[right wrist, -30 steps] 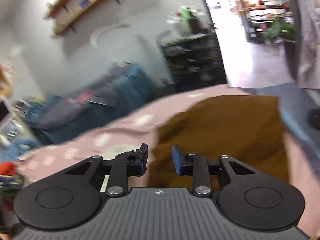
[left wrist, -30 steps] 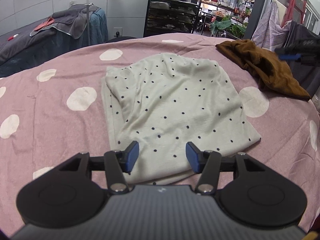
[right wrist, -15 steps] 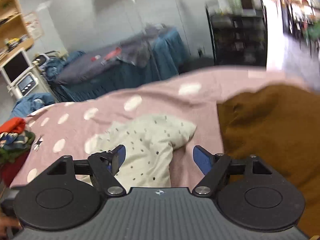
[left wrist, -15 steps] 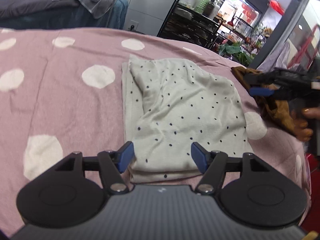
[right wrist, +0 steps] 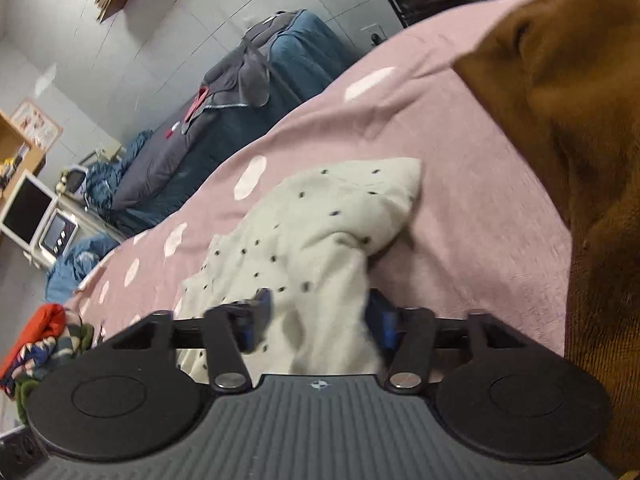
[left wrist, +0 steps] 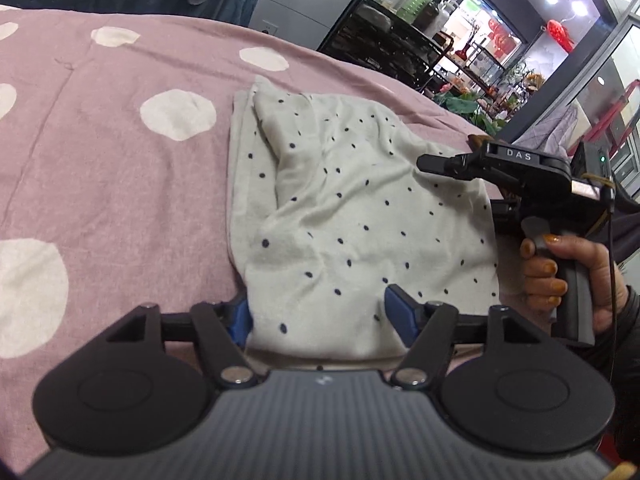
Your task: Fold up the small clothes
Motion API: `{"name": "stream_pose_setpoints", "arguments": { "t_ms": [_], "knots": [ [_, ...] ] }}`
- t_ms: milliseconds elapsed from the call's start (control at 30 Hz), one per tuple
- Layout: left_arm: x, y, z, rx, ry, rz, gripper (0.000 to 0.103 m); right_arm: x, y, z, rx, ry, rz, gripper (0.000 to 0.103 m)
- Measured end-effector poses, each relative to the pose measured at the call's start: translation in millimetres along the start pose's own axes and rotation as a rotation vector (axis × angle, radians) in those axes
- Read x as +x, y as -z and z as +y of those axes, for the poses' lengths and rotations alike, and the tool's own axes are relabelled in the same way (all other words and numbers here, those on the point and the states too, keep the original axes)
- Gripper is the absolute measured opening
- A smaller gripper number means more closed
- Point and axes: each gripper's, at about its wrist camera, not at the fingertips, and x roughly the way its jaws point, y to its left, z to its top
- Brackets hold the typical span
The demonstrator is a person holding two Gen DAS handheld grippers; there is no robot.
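Lying rumpled on the pink spotted bedcover, the dotted cloth is straddled at two edges — left gripper and right gripper both part-open and closing, fabric between the jaws — presumably so a fold can be lifted.

black left gripper with blue pads, silver screws, ribbed grey body; right gripper marked "das"; orange-painted nails, dark sleeve.
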Motion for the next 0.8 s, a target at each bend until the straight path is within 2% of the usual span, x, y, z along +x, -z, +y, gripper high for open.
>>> {"name": "stream_pose_setpoints", "arguments": {
  "t_ms": [100, 167, 233, 267, 300, 367, 433, 467, 567, 633, 733, 800],
  "knots": [
    [10, -9, -2, -0.028, 0.022, 0.004, 0.031, 7, -4, -4, 0.053, -0.043, -0.005, 0.079],
    [18, -12, -4, -0.036, 0.034, 0.019, 0.027, 15, -6, -2, 0.067, -0.045, -0.011, 0.076],
    [24, -12, -5, -0.034, 0.028, 0.02, 0.019, 27, -11, -1, 0.097, -0.037, -0.015, 0.061],
    [26, -10, -5, -0.03, 0.031, 0.012, 0.018, 31, -12, -2, 0.119, -0.032, -0.01, 0.043],
    [26, -10, -6, -0.023, 0.032, 0.01, 0.016, 36, -13, -2, 0.137, -0.025, -0.005, 0.03],
    [23, -13, -9, -0.005, 0.029, 0.014, 0.014, 34, -11, 5, 0.094, 0.004, -0.005, 0.024],
    [16, -20, -19, 0.038, 0.018, 0.006, 0.013, 24, -9, 23, -0.026, 0.053, -0.03, 0.02],
    [12, -24, -28, 0.073, 0.017, -0.007, 0.013, 14, -8, 31, -0.064, 0.055, -0.059, 0.019],
    [-1, -42, -73, 0.208, 0.052, -0.049, 0.012, -33, -13, 49, -0.084, -0.021, -0.148, 0.018],
    [-3, -57, -111, 0.293, 0.1, -0.07, 0.012, -70, -25, 61, -0.145, -0.003, -0.208, 0.017],
    [5, -86, -166, 0.329, 0.196, -0.075, 0.013, -130, -55, 65, -0.189, 0.0, -0.285, 0.017],
    [20, -103, -205, 0.35, 0.263, -0.066, 0.013, -170, -80, 63, -0.228, 0.037, -0.338, 0.018]
  ]
}}
